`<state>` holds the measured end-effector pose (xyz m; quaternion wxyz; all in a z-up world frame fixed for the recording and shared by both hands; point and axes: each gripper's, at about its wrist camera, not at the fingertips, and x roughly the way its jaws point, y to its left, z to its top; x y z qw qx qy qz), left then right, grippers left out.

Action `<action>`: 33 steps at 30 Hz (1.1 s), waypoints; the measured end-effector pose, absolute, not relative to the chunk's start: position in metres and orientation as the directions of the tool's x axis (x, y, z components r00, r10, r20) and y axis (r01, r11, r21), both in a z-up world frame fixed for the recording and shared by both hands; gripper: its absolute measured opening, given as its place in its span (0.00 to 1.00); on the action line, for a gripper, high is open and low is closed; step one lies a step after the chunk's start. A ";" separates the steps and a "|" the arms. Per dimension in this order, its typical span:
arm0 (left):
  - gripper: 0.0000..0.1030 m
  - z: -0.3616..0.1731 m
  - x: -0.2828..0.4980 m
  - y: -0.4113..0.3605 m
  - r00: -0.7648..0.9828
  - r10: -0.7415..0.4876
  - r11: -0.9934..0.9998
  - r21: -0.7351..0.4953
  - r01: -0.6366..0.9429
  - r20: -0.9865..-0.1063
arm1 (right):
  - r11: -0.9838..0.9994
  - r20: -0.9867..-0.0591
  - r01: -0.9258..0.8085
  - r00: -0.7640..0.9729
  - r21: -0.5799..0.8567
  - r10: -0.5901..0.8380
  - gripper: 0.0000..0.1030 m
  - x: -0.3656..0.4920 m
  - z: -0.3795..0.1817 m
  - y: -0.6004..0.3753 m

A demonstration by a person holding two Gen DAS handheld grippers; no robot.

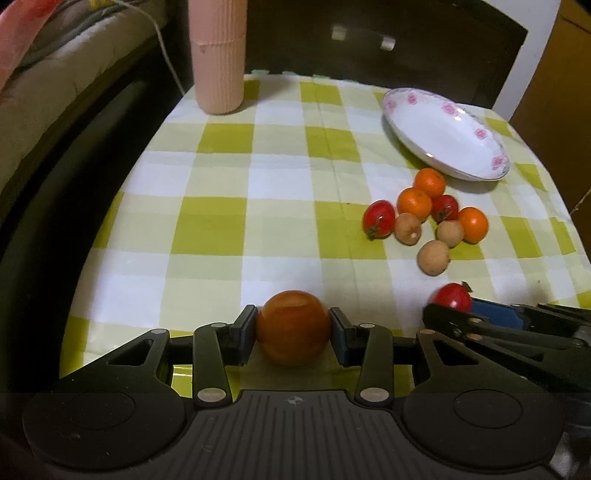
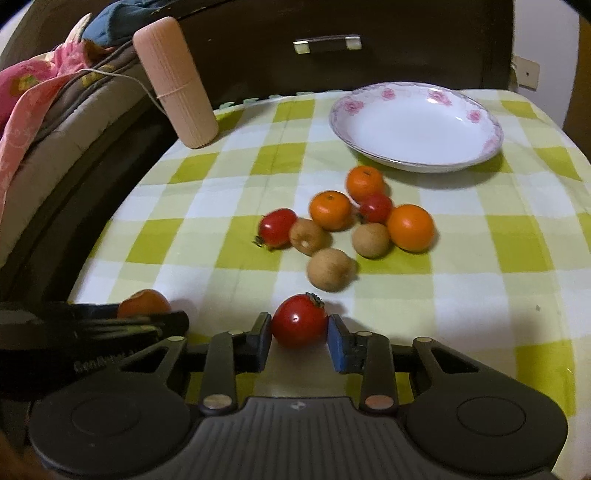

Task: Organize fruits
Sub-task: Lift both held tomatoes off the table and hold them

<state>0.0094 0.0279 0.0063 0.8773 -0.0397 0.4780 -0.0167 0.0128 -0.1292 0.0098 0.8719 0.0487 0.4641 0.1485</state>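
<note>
My left gripper [image 1: 293,326] is shut on a round orange-red fruit [image 1: 293,336] resting on the checked cloth, a pad against each side. My right gripper [image 2: 300,334] is shut on a small red tomato [image 2: 298,325], its pads touching both flanks. The same tomato [image 1: 452,297] shows at the right of the left wrist view. A loose pile lies further back: three oranges [image 2: 410,227], two red tomatoes [image 2: 277,227] and three brown longans [image 2: 330,273]. Behind the pile sits a white plate with pink flowers [image 2: 413,133], with nothing in it.
A tall pink ribbed cylinder [image 2: 177,85] stands at the cloth's back left corner. Bedding and a white cord [image 2: 122,75] lie beyond the table's left edge. Dark wooden furniture [image 2: 332,22] rises behind the table. The two grippers sit side by side at the near edge.
</note>
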 end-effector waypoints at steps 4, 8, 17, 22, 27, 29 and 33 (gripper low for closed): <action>0.48 0.005 0.008 0.021 0.544 -0.083 0.996 -0.084 0.023 -0.835 | 0.959 -0.806 -0.224 0.526 0.176 0.271 0.30 0.005 0.015 -0.140; 0.49 0.001 0.007 0.016 0.540 -0.088 0.996 -0.073 0.050 -0.837 | 0.965 -0.825 -0.220 0.513 0.141 0.237 0.30 0.001 0.011 -0.149; 0.57 -0.005 0.007 0.008 0.554 -0.086 0.995 -0.047 0.084 -0.828 | 0.962 -0.817 -0.233 0.522 0.140 0.245 0.30 -0.003 0.009 -0.150; 0.62 -0.007 0.006 0.004 0.563 -0.074 0.995 -0.026 0.093 -0.823 | 0.962 -0.819 -0.230 0.516 0.150 0.251 0.31 -0.006 0.006 -0.152; 0.51 -0.005 0.006 0.005 0.564 -0.046 0.997 -0.004 0.075 -0.825 | 0.960 -0.818 -0.218 0.509 0.177 0.267 0.30 -0.004 0.006 -0.156; 0.49 -0.004 0.007 0.007 0.558 -0.050 0.998 -0.017 0.064 -0.828 | 0.959 -0.818 -0.221 0.509 0.177 0.268 0.30 -0.004 0.006 -0.156; 0.48 -0.003 0.008 0.005 0.547 -0.053 0.998 -0.023 0.060 -0.836 | 0.959 -0.819 -0.212 0.505 0.191 0.274 0.27 -0.005 0.007 -0.160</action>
